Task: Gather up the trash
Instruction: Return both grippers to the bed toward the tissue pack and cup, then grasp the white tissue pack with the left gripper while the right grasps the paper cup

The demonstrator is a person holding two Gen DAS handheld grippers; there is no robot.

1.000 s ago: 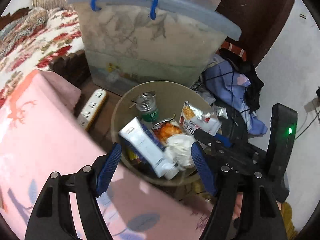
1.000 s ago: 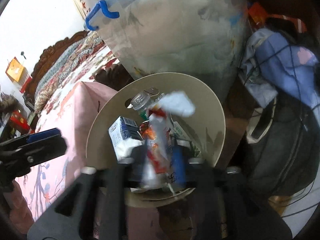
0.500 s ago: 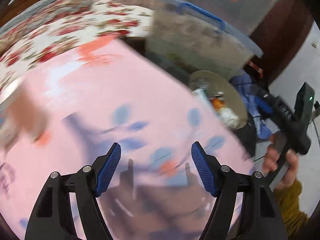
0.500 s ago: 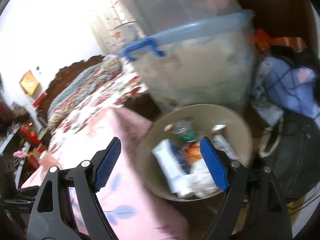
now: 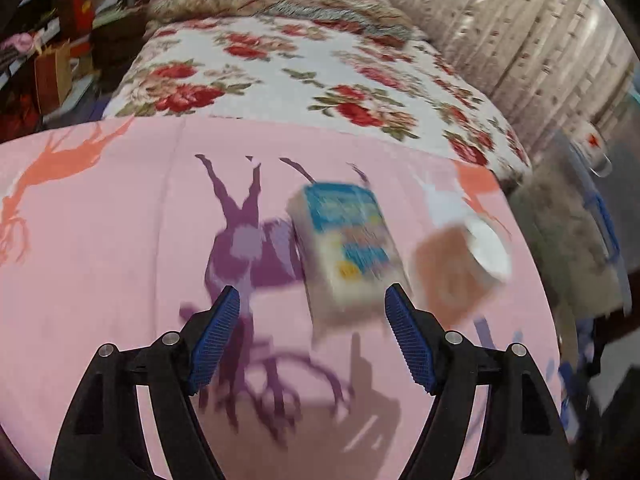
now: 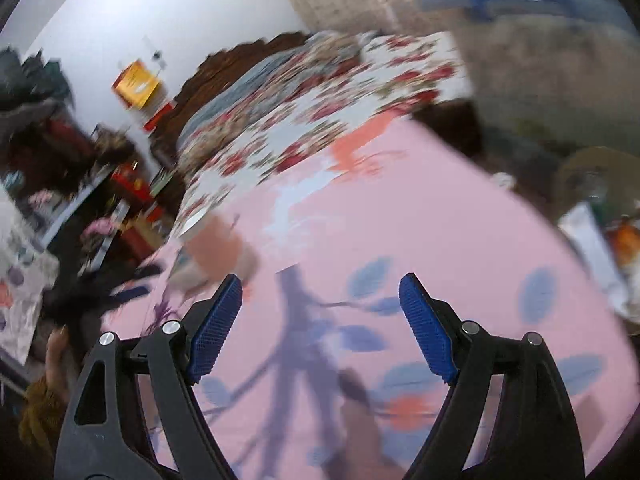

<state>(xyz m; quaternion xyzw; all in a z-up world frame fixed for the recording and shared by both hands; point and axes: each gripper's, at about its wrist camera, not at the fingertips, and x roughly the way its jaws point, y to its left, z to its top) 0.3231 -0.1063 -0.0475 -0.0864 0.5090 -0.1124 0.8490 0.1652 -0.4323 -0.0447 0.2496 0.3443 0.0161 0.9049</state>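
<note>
Pink cloth [image 5: 120,240] printed with purple and orange deer shapes covers the table that fills the lower part of both views, and behind it, along the top of the frames, lies a bed under a rose-patterned quilt [image 5: 304,68]. Everything is smeared by motion, so small detail is uncertain.

Two pieces of trash lie on the cloth in the left wrist view. One is a small blue-and-white carton [image 5: 346,252], lying flat just right of centre; the other is a brown paper cup [image 5: 460,276] tipped on its side with its white mouth turned to the upper right. They sit near each other but apart, loose on the table, which is why both are open to a grab from above.

The left tongs [image 5: 312,336] hang with their blue pads spread apart and nothing between them, the carton lying just beyond the tips and toward the right-hand pad. That looks like a line-up for the carton, though the blur makes it a judgement only.

The right tongs [image 6: 320,328] are likewise spread and empty over bare pink cloth. In that view the cup appears as a brown blur at the left, and the other gripper with a hand and mustard sleeve [image 6: 40,412] shows at the lower left edge.

One tan bin [image 6: 592,184] stands off the table at the right edge, with wrappers and packets already inside it. Beside it, upper right, is one clear storage box [image 6: 560,68] with a blue handle.
</note>
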